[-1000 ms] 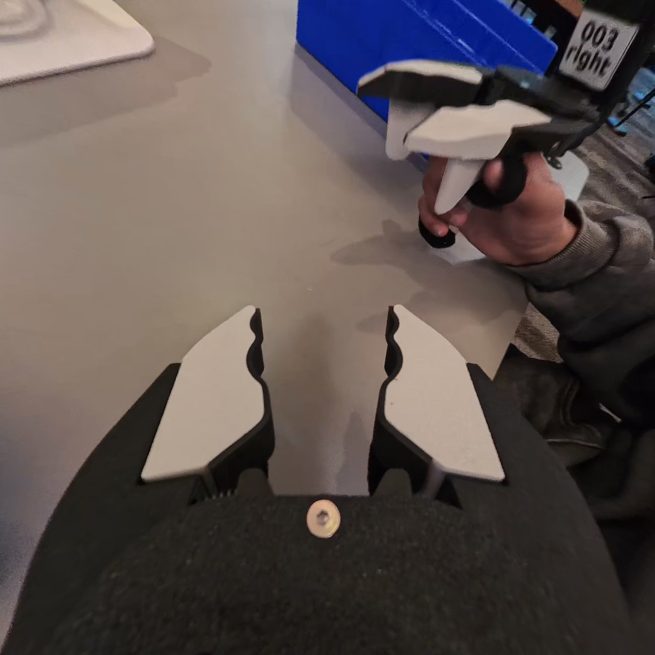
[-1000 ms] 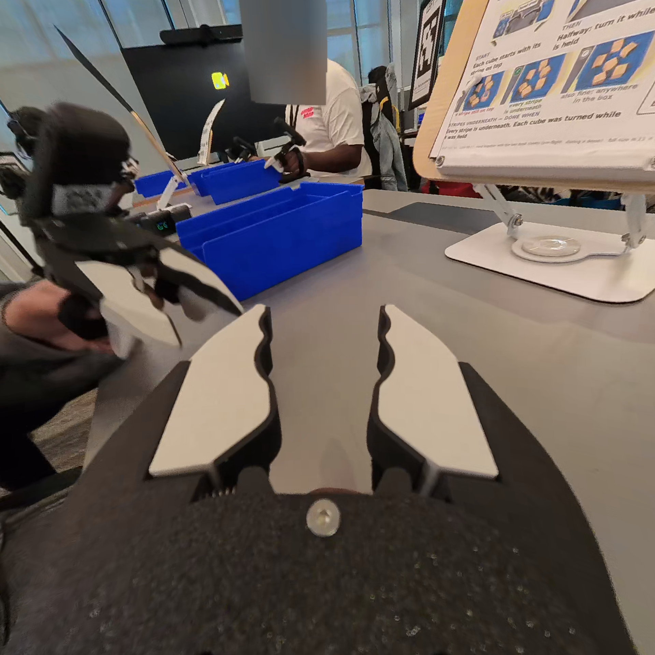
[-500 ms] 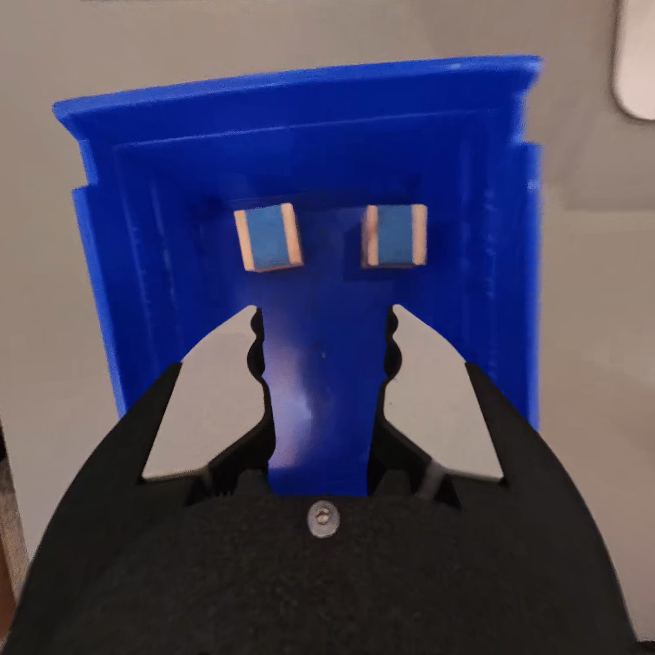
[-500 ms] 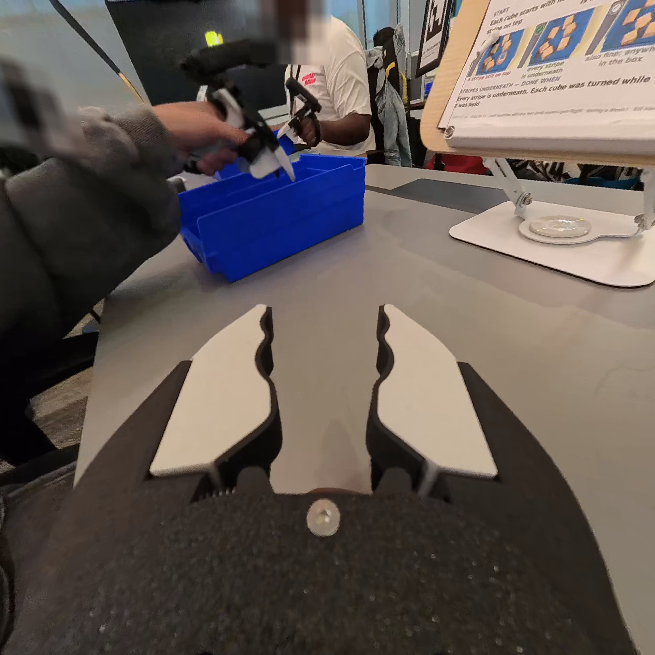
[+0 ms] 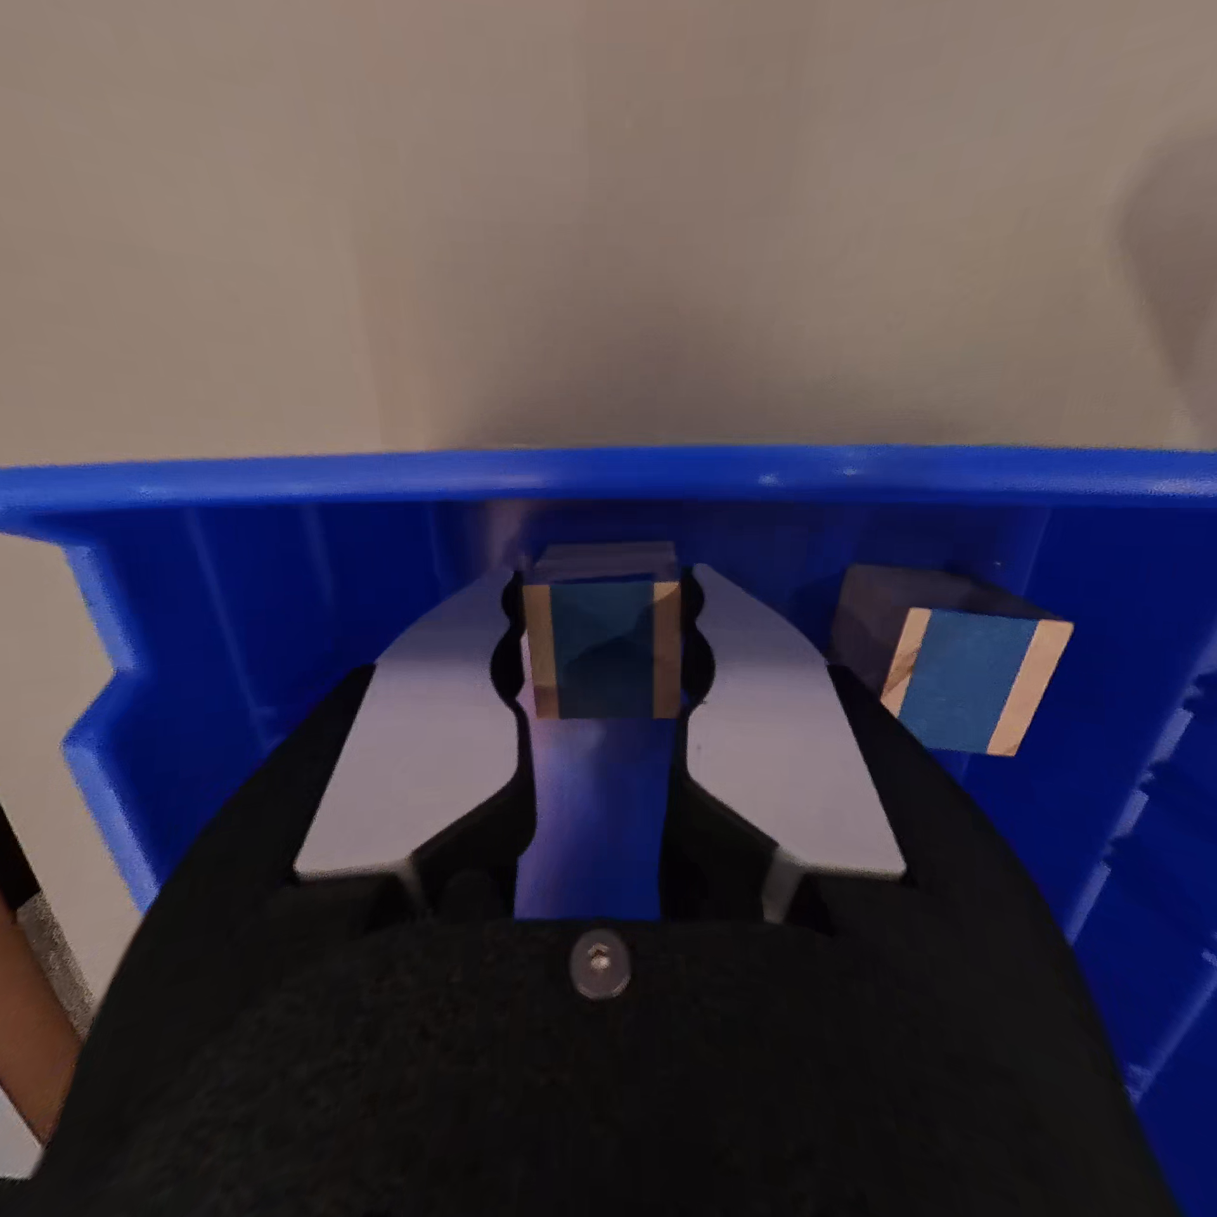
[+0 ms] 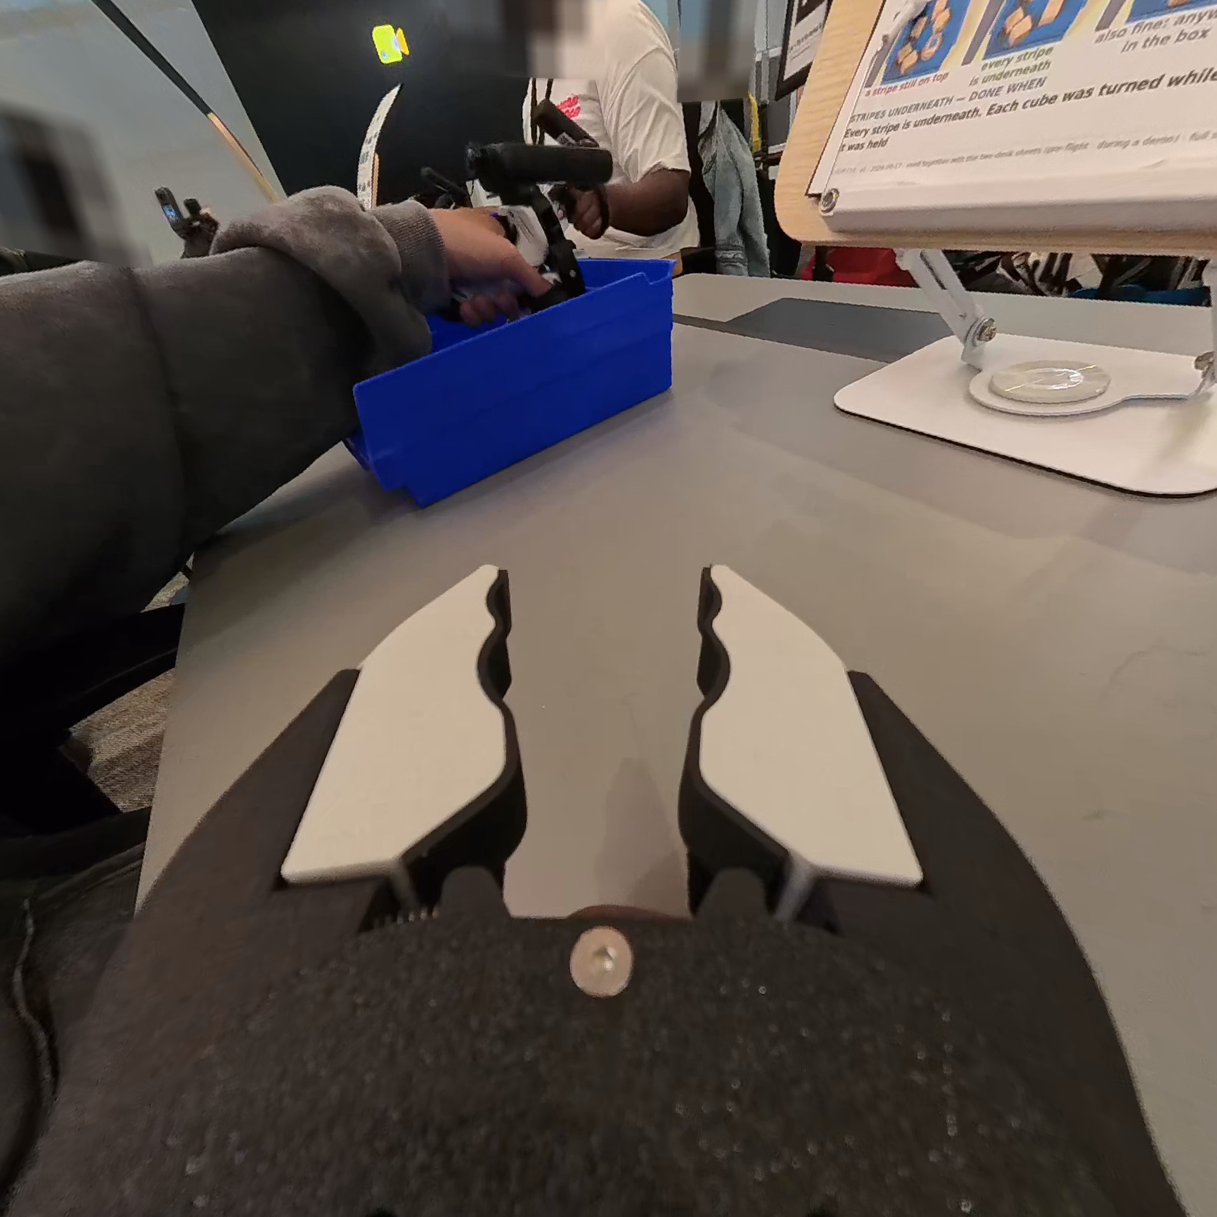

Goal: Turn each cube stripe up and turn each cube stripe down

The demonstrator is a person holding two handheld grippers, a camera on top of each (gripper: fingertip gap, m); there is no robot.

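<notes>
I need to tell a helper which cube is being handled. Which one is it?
Look inside the blue plastic bin on the grey table. Two blue-striped wooden cubes sit there. It is the cube between the left gripper fingers; the other cube sits free, to its right.

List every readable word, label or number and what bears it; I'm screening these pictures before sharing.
I don't quote writing; here is where it stands.
Instruction sheet on the tilted stand: printed lines, picture captions.
White T-shirt behind: red print, too blurred.
Blue bin, striped cubes: none.
</notes>
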